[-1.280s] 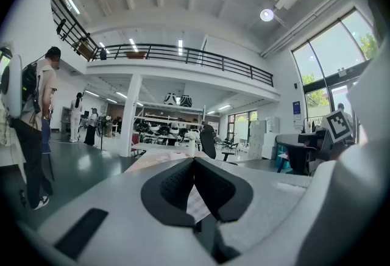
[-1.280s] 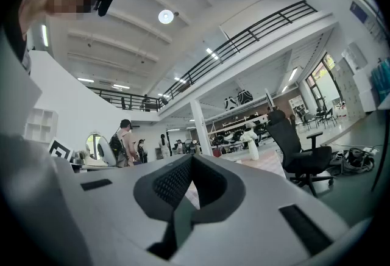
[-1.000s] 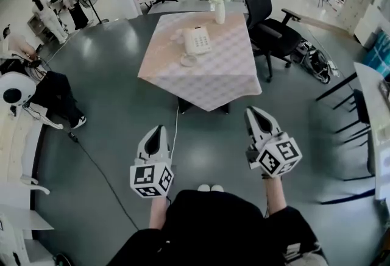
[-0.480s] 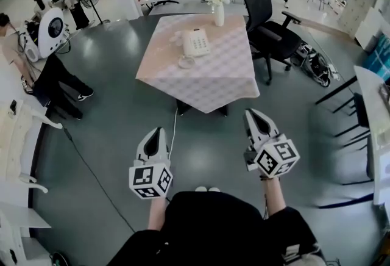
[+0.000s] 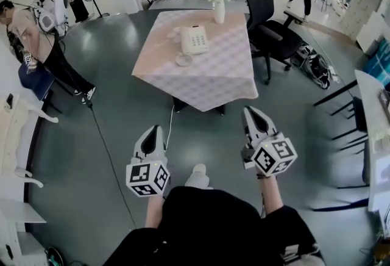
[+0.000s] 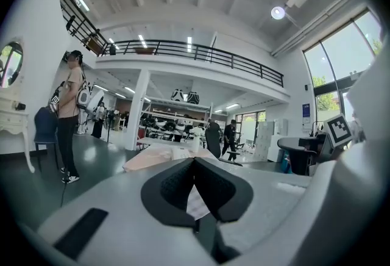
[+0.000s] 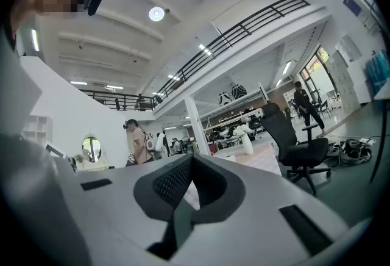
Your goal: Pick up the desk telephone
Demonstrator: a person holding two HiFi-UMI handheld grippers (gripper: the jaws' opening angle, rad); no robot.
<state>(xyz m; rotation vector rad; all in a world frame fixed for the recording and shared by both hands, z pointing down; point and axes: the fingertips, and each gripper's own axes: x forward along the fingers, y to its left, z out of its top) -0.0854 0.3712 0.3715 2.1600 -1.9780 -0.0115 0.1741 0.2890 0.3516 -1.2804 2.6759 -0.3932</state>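
Note:
A white desk telephone point(image 5: 194, 39) lies on a table with a pale checked cloth point(image 5: 225, 79), well ahead of me across the grey floor. Its handset rests on the left side and a coiled cord point(image 5: 183, 60) lies in front of it. My left gripper point(image 5: 152, 132) and right gripper point(image 5: 250, 111) hang side by side in front of my body, both shut and empty, far short of the table. In the left gripper view the table point(image 6: 159, 157) shows low and distant beyond the closed jaws. In the right gripper view the table point(image 7: 261, 158) shows past the jaw tips.
A white vase with flowers point(image 5: 219, 7) stands at the table's far edge. A black office chair point(image 5: 271, 27) sits right of the table. A cable point(image 5: 109, 155) runs across the floor at left. People point(image 5: 33, 39) stand at far left; a dark desk point(image 5: 372, 112) at right.
The view has closed in slightly on the table. Both grippers have sunk a little in the picture. A person at far left has walked into view, and my foot shows between the grippers.

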